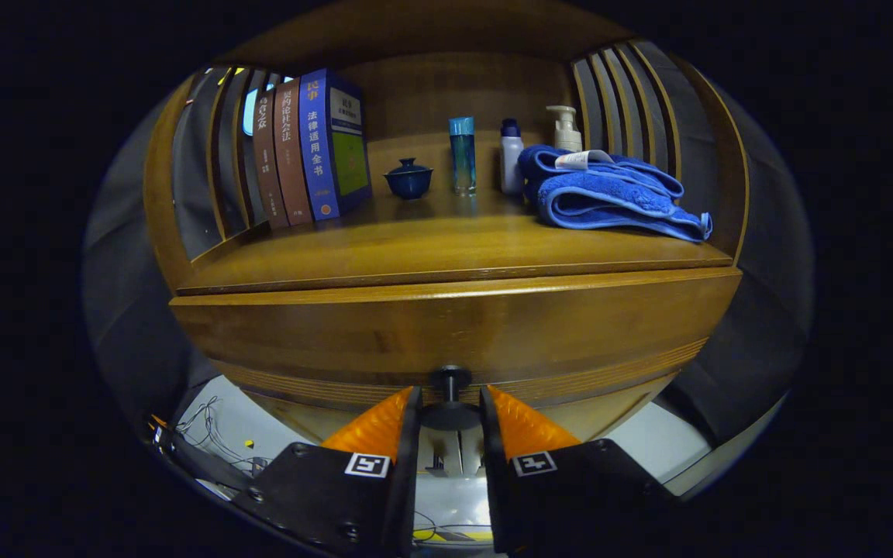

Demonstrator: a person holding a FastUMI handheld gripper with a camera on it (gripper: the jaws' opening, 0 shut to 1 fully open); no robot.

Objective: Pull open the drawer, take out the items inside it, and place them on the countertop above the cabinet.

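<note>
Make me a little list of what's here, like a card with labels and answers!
gripper: fingers on either side of the drawer knob, gripper closed around it
drawer: front looks pulled out slightly; inside hidden
countertop: wooden
left on top: upright books
middle: small blue lidded cup, tall teal bottle, white bottle with blue cap
right: pump bottle, folded blue towel

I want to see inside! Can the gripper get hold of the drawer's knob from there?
Probably yes: the gripper has its fingers on either side of the knob on the drawer, and nothing stands between them.
</note>
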